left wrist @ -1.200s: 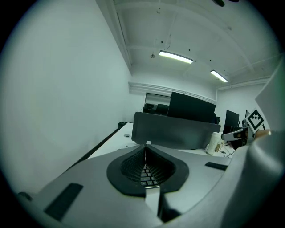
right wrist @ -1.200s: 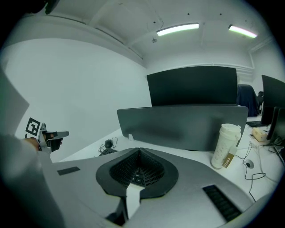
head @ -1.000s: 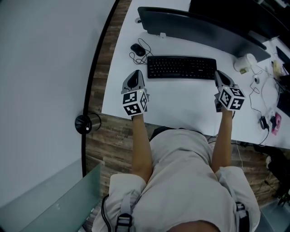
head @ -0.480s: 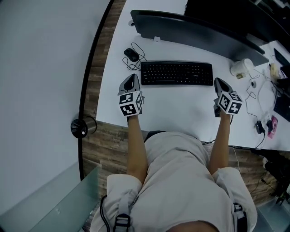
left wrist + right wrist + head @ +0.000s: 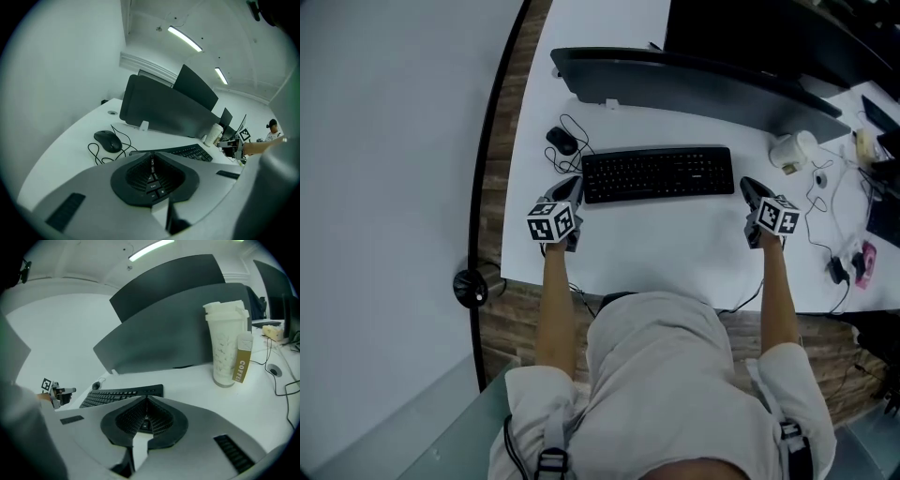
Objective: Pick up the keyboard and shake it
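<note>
Left gripper (image 5: 152, 158): I find its jaws drawn together, with nothing between them. Right gripper (image 5: 146, 402): same condition, jaws together and empty.

In the head view, the left gripper (image 5: 573, 185) sits just beside the left end of the black keyboard (image 5: 656, 173). The right gripper (image 5: 748, 186) sits just beside its right end. I cannot tell whether either tip touches it.

The keyboard lies flat on the white desk (image 5: 675, 239), ahead of both sets of jaws.

A wired black mouse (image 5: 562, 141) rests near the keyboard's far left corner. A white coffee cup (image 5: 789, 150) stands upright beyond its right end. A dark curved panel (image 5: 694, 80) runs behind the keyboard.
</note>
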The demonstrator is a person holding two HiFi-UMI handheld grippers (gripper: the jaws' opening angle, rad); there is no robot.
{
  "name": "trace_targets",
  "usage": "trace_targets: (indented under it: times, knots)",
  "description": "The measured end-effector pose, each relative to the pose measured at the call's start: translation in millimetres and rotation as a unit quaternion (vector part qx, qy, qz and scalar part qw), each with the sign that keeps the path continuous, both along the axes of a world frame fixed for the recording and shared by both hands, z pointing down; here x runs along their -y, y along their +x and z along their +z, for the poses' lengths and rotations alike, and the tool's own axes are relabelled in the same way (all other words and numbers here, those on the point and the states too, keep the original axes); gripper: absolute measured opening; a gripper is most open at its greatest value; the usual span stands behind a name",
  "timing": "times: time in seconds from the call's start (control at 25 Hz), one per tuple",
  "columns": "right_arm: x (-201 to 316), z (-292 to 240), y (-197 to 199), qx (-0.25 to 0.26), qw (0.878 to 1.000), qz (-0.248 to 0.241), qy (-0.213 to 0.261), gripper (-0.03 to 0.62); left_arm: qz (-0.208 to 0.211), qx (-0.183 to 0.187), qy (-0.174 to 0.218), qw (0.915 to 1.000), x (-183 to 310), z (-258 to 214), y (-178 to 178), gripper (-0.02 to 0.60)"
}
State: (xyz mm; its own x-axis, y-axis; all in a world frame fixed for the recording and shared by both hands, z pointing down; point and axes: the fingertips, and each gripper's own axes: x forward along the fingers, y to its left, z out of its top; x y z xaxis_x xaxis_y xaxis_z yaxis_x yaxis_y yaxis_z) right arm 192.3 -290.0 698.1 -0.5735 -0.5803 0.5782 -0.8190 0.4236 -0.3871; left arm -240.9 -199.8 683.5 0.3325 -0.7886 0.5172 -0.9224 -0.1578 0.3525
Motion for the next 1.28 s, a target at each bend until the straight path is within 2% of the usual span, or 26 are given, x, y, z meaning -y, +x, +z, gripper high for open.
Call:
trace_targets:
  times: [0.12,0.2,0.32,0.44,0.52,0.68,0.92,1.12,1.28]
  knots:
    - [11,14,10,0.002,1.000,0.010,-0.013,0.041,0.005,-0.027,-0.032,0.9991,7,17,-1,0.033]
    - [16,19,11,0.009,1.000,0.005,-0.021,0.041,0.001,-0.052,-0.059,0.9969,11,31,-4,0.083]
    - [24,21,6,0.031,0.999,-0.009,-0.035,0.041,-0.018,-0.103,-0.077,0.9915,20,42,-9,0.102]
    - [23,33,3,0.029,0.998,-0.018,-0.054,0.041,-0.046,-0.193,-0.084,0.9765,21,49,-8,0.158]
    - [26,34,3,0.026,0.998,-0.018,-0.055,0.041,-0.062,-0.222,-0.092,0.9688,25,55,-8,0.169]
    - [33,36,4,0.038,0.998,0.000,-0.057,0.041,-0.077,-0.230,-0.116,0.9632,31,68,-6,0.213]
    - [42,42,-9,0.035,0.998,0.023,-0.046,0.042,-0.062,-0.237,-0.141,0.9591,29,78,9,0.232]
    - [51,46,-16,0.051,0.997,0.048,-0.042,0.043,-0.072,-0.248,-0.139,0.9561,30,79,10,0.233]
    - [52,59,-16,0.055,0.995,0.067,-0.049,0.043,-0.093,-0.273,-0.134,0.9483,33,78,8,0.233]
